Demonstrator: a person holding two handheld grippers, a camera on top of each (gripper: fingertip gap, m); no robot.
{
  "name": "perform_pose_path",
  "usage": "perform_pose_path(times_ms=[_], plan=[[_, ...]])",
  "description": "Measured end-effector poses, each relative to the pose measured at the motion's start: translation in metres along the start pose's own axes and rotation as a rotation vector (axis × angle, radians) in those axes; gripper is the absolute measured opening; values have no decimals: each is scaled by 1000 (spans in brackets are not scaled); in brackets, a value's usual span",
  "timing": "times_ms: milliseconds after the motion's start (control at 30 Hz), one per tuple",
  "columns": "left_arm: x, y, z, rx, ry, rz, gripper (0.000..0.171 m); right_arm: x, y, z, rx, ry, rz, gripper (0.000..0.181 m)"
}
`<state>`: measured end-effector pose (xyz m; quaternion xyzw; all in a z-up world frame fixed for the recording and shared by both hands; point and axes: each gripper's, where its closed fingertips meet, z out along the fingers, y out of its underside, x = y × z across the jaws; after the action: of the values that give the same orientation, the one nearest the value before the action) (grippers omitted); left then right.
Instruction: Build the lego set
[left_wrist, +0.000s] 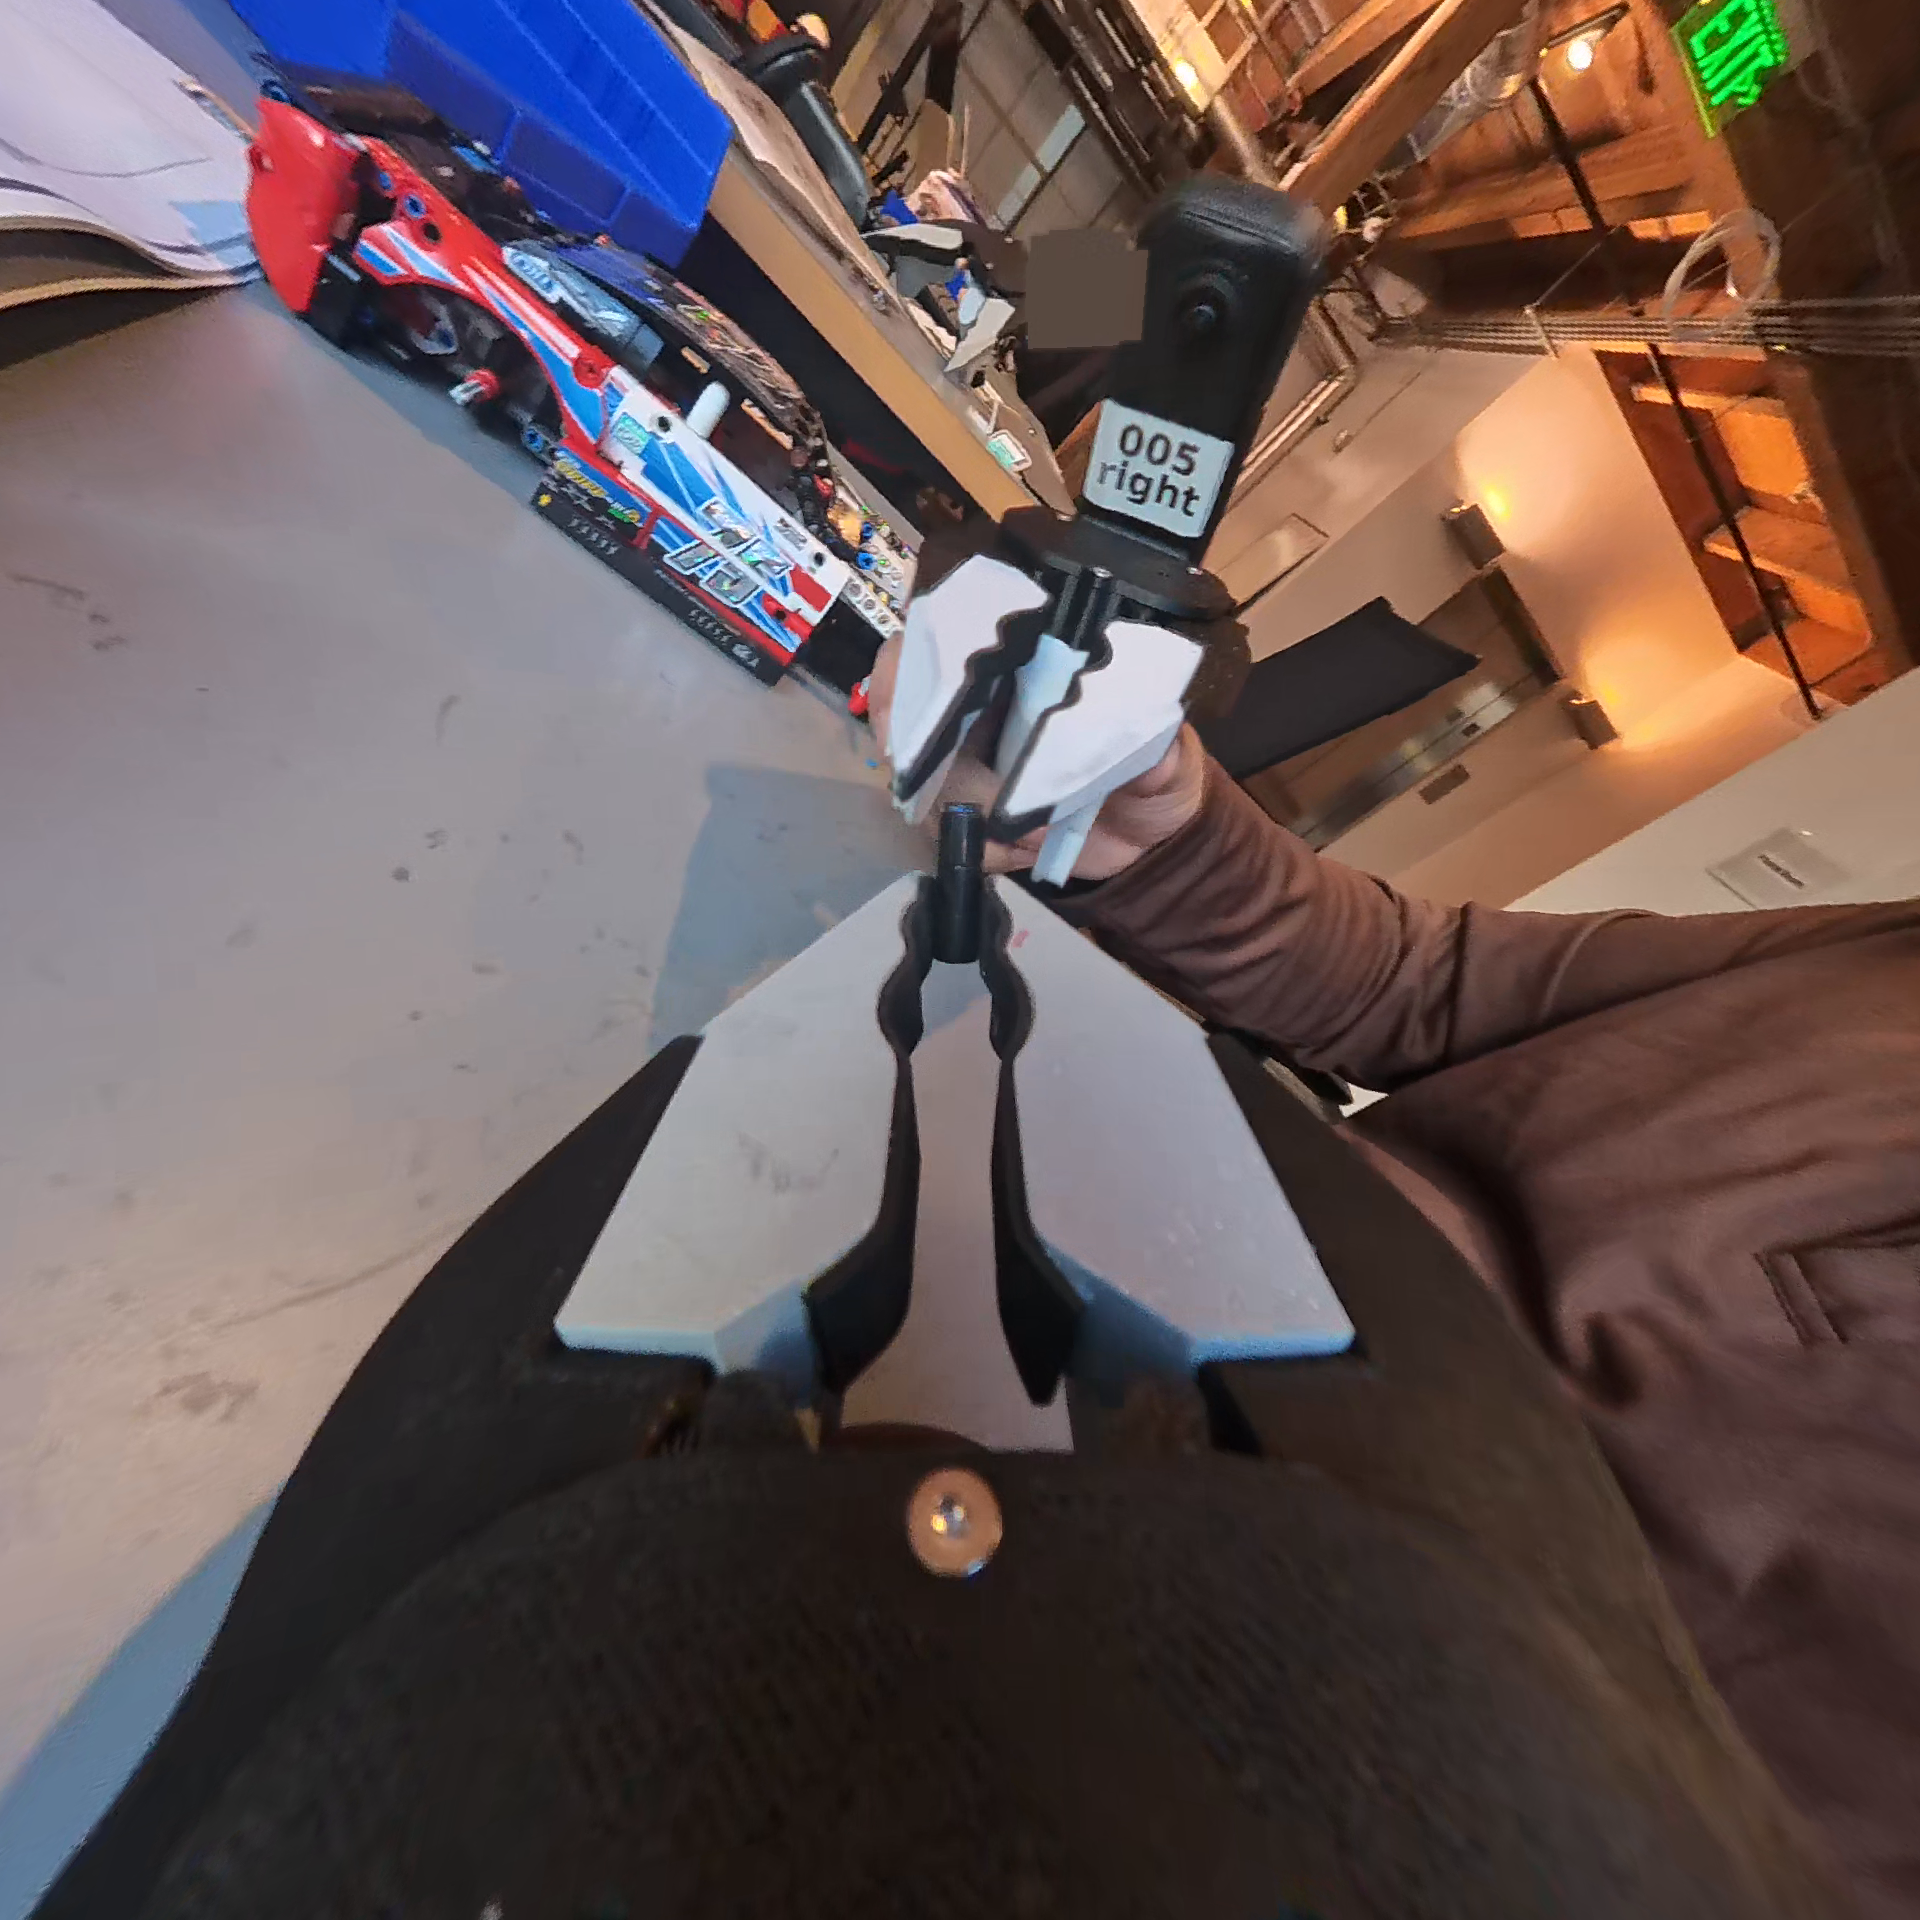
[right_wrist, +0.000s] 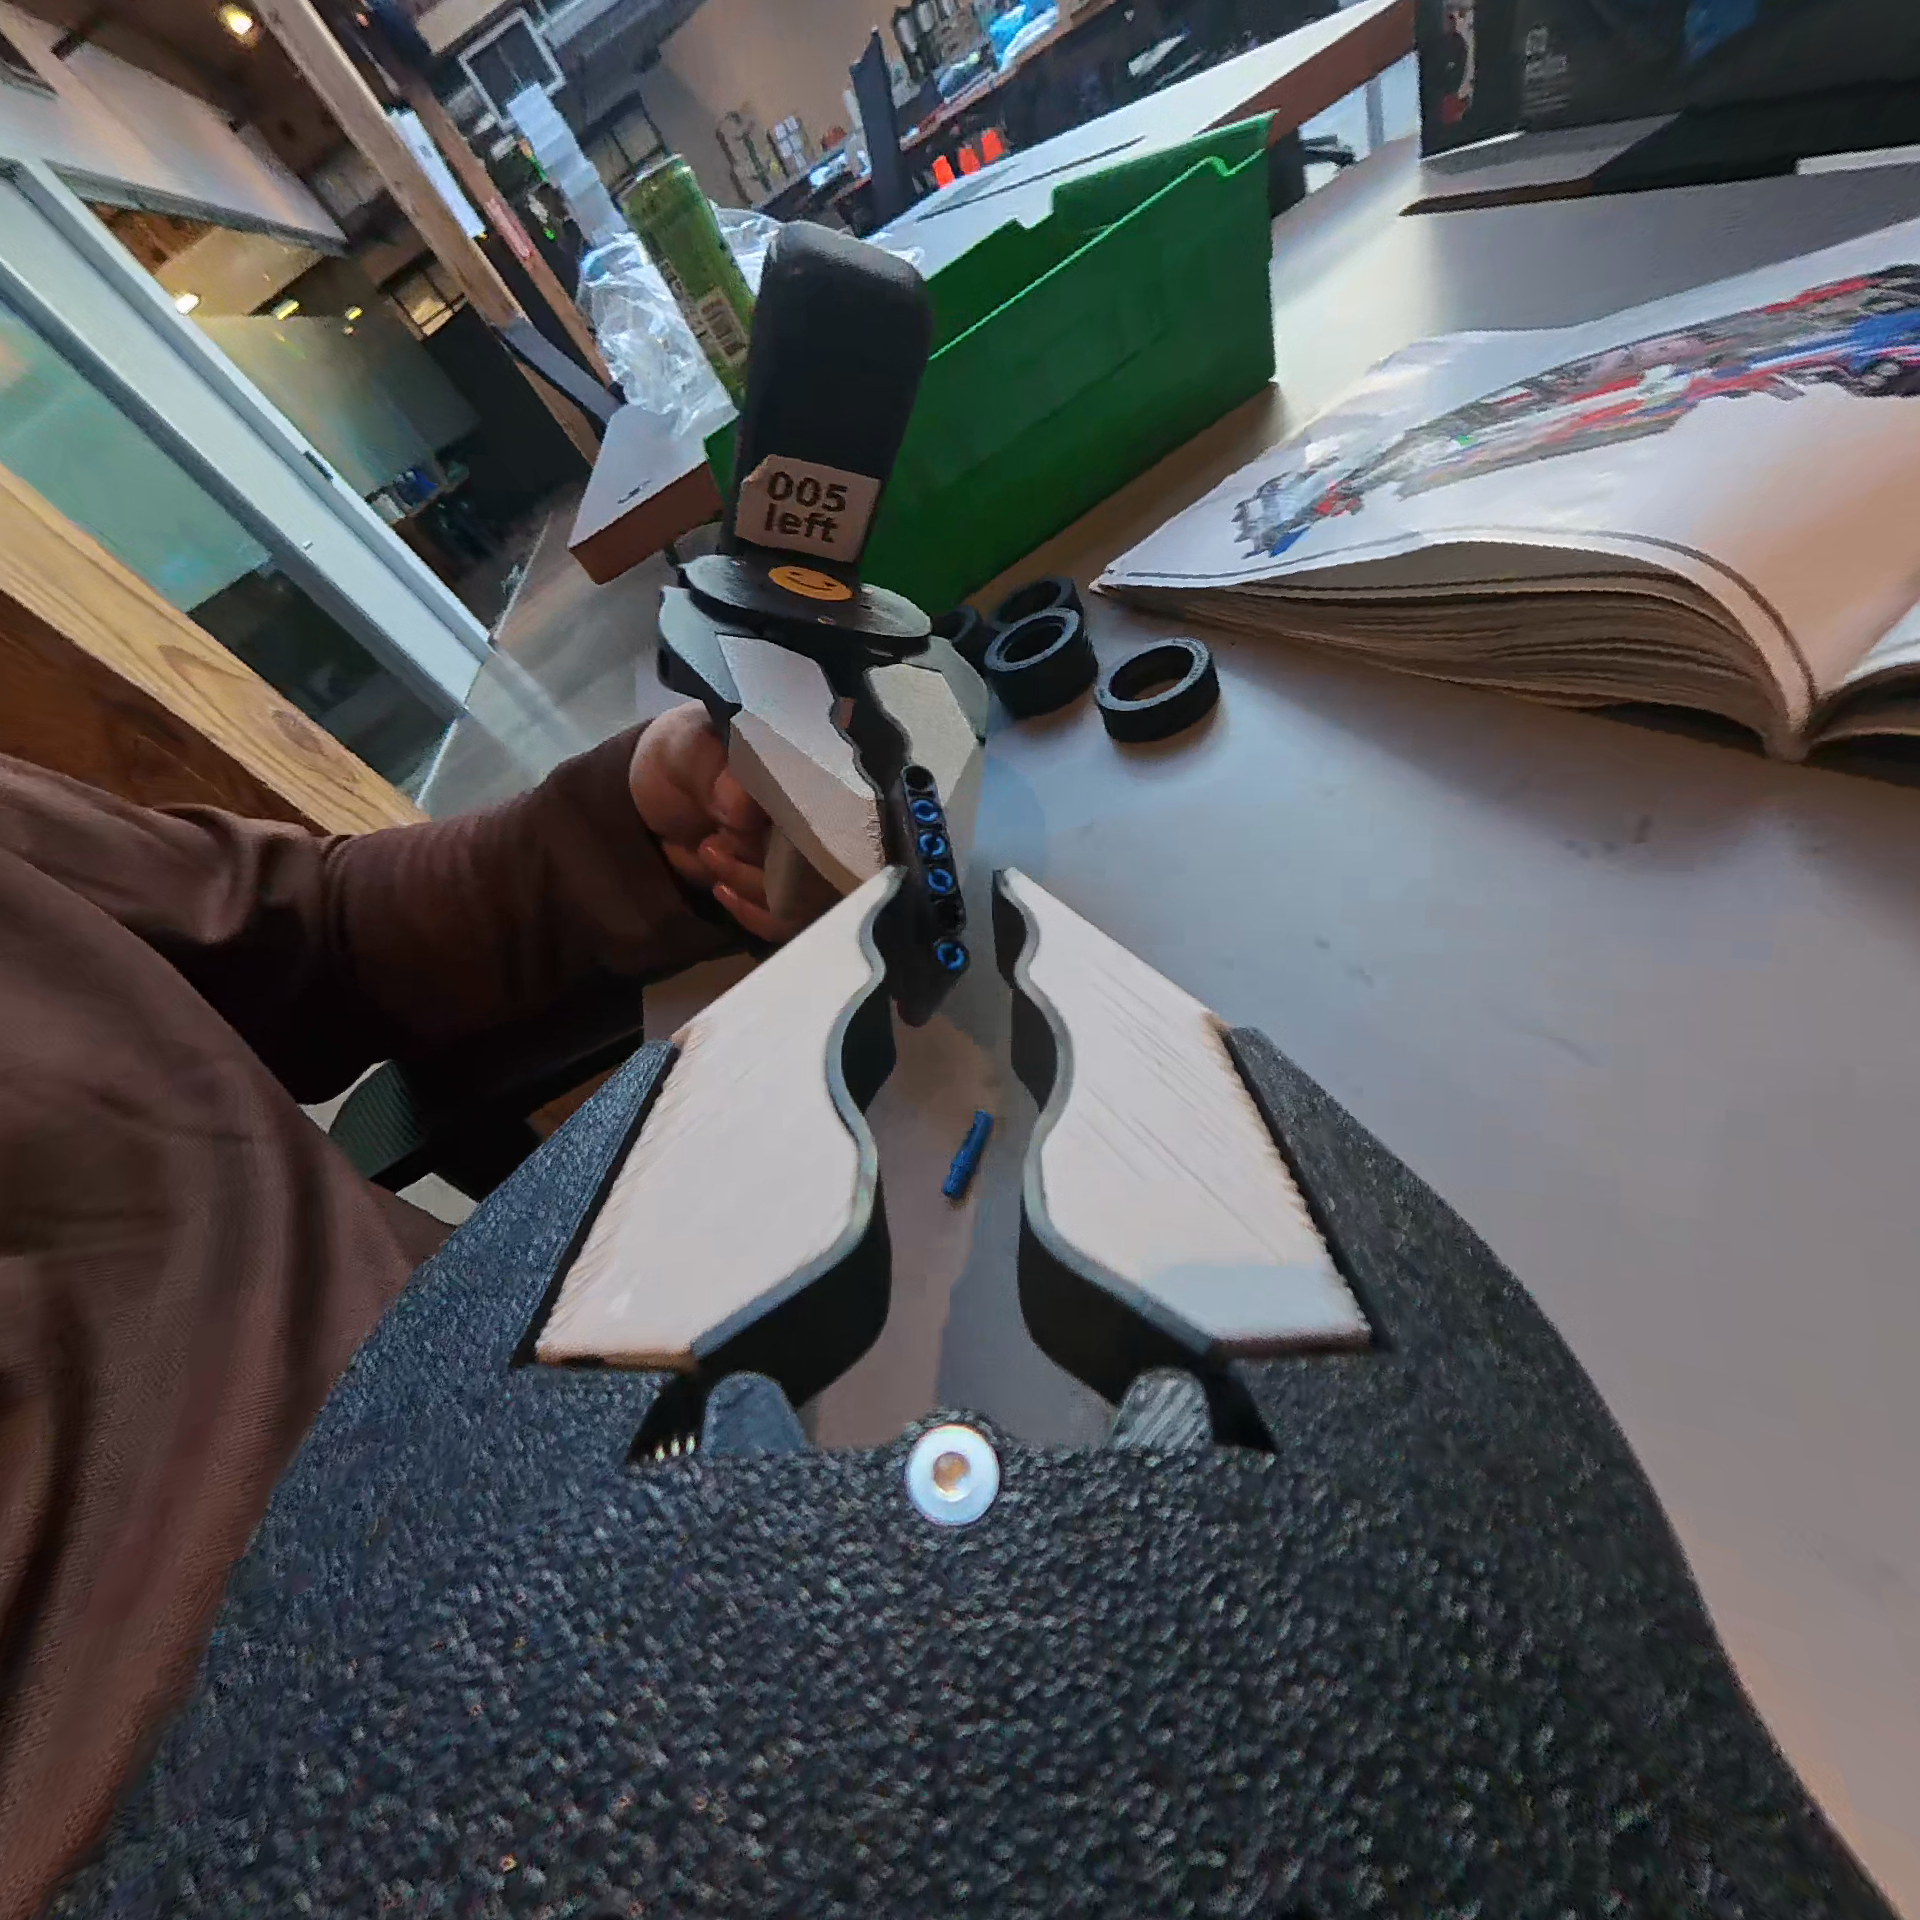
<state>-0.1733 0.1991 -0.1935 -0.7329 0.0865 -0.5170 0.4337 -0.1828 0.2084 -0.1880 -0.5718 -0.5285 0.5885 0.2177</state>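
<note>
My left gripper (left_wrist: 956, 914) is shut on a black lego beam (left_wrist: 958, 883), seen end-on at its tips. In the right wrist view the left gripper (right_wrist: 896, 831) holds that beam (right_wrist: 935, 914) upright; the beam has several blue pins in its holes. My right gripper (right_wrist: 948, 883) is open and empty, its tips on either side of the beam's lower end without gripping it. It also shows facing me in the left wrist view (left_wrist: 966, 805). A loose blue pin (right_wrist: 966, 1153) lies on the table below. The red, white and blue lego car (left_wrist: 540, 343) stands on the table farther off.
An open instruction book (right_wrist: 1558, 499) lies at the right, with black tyres (right_wrist: 1153, 686) beside it. A green bin (right_wrist: 1091, 364) and a green can (right_wrist: 686, 239) stand behind. A blue bin (left_wrist: 551, 104) sits beyond the car. A person's brown sleeve (left_wrist: 1299, 966) holds each gripper.
</note>
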Motion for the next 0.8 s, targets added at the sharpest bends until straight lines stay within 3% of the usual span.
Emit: perform_pose_path(times_ms=[333,800], plan=[[7,0,2,12,42,11,5,-10,-1,5,36,-84,9,10],[10,-11,2,95,4,104,6,-13,-12,6,118,-15,-74,8]])
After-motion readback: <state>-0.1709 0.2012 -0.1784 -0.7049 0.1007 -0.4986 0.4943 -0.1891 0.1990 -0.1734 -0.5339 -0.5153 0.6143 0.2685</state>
